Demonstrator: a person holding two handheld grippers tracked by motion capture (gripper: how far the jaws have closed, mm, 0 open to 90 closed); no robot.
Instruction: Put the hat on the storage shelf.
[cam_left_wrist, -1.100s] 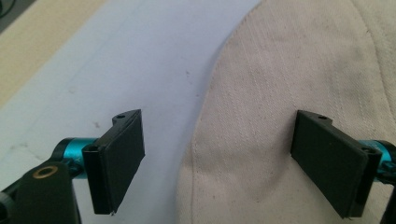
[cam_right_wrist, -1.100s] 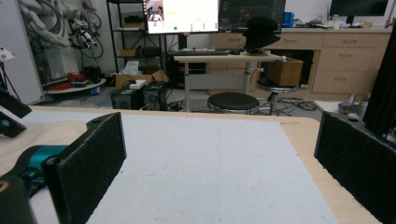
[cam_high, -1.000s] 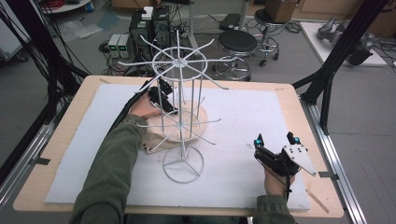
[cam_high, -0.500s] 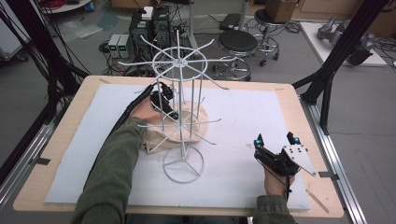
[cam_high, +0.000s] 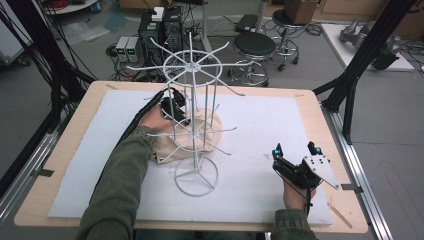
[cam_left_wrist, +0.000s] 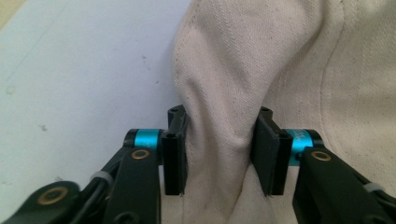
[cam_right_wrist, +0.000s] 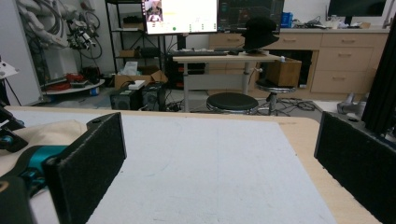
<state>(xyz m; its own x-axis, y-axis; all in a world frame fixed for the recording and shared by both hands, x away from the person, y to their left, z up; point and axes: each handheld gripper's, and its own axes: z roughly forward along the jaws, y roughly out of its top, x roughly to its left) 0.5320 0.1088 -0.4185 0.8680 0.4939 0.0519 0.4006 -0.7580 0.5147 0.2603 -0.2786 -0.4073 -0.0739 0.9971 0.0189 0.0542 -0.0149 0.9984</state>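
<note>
Left gripper view is showing the left gripper (cam_left_wrist: 219, 154), whose jaws have just been closing, now pinching a raised fold of the cream canvas cap (cam_left_wrist: 280, 65) lying on the desk (cam_high: 65, 165) beside the white wire rack (cam_high: 192, 125), so lifting looks ready. Right gripper (cam_high: 295, 148) is idling, jaws spread, grasping nothing.

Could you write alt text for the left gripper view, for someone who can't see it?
Two black jaws of the left gripper pinch a raised fold of cream cloth, having just closed on it. The cloth lies on a pale blue-white mat.
</note>
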